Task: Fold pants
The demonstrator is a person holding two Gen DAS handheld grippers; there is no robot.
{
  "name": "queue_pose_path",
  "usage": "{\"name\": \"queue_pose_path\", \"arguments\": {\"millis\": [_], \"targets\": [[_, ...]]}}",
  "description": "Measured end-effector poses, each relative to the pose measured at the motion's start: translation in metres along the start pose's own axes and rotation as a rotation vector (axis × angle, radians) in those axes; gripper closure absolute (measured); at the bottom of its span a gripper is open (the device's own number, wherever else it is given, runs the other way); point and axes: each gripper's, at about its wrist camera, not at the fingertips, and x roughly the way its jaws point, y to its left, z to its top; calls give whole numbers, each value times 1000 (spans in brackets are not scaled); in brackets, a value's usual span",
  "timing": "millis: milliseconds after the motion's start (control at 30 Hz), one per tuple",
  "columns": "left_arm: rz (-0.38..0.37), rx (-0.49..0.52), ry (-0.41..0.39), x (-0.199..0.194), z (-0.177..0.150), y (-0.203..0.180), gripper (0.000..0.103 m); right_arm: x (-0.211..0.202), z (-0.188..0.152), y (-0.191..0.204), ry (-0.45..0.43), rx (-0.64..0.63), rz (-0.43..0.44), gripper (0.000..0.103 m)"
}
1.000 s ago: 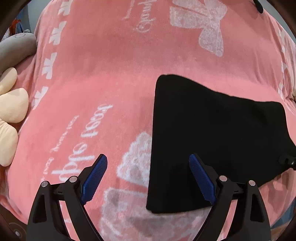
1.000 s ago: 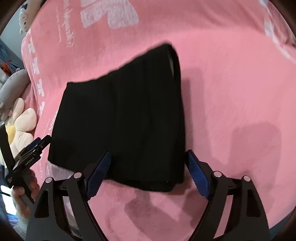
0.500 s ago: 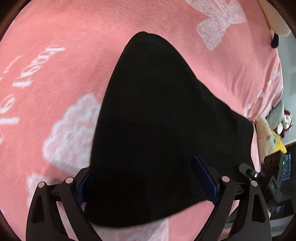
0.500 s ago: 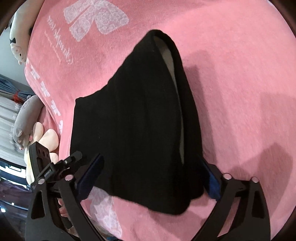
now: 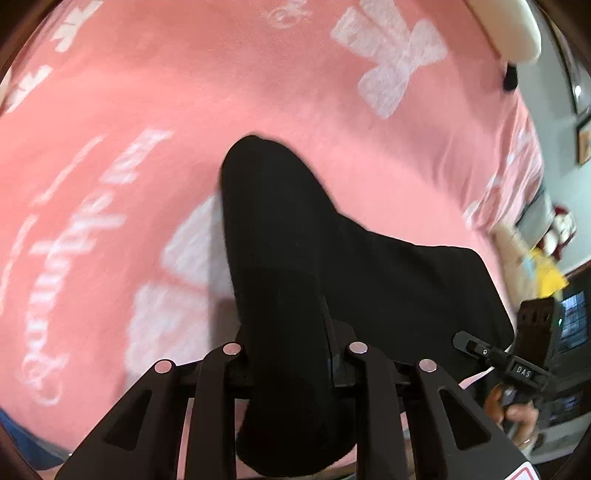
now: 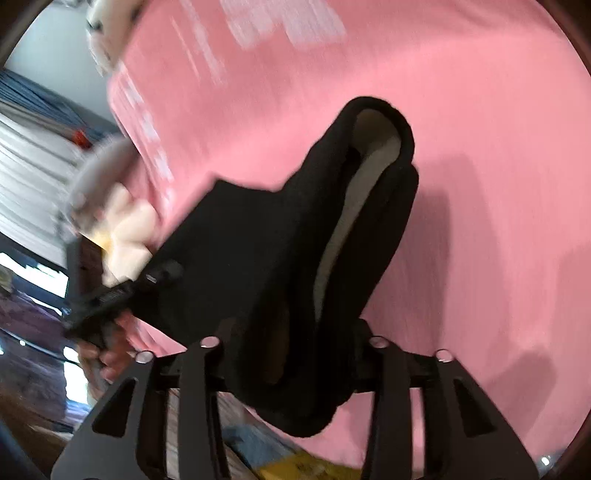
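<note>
The folded black pants (image 5: 332, 266) lie on a pink blanket (image 5: 147, 110) with their near edge lifted. My left gripper (image 5: 291, 354) is shut on the near left corner of the pants, and the cloth bunches between its jaws. My right gripper (image 6: 295, 350) is shut on the near right corner of the pants (image 6: 266, 251), where a pale lining (image 6: 351, 206) shows in the open hem. Each gripper appears at the edge of the other's view: the right one in the left wrist view (image 5: 517, 365), the left one in the right wrist view (image 6: 122, 295).
The pink blanket (image 6: 498, 147) with white prints covers the bed. Plush toys lie at the bed's edges (image 6: 125, 229) (image 5: 532, 258). A white pillow (image 5: 509, 33) sits at the far corner. Floor and furniture show beyond the bed edge (image 6: 37, 332).
Both grippers have closed on the near edge of the pants and raised it off the blanket. A second ago both were open above the flat pants.
</note>
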Motion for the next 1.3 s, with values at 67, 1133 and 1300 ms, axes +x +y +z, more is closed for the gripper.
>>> {"name": "queue_pose_path", "arguments": {"millis": [67, 1133, 1300], "targets": [[44, 10, 27, 12, -13, 8, 73, 17, -12, -6, 76, -10, -167, 38], [320, 162, -203, -3, 3, -33, 31, -24, 8, 57, -244, -246, -332, 96], [369, 203, -173, -11, -21, -17, 29, -9, -26, 27, -170, -160, -382, 99]]}}
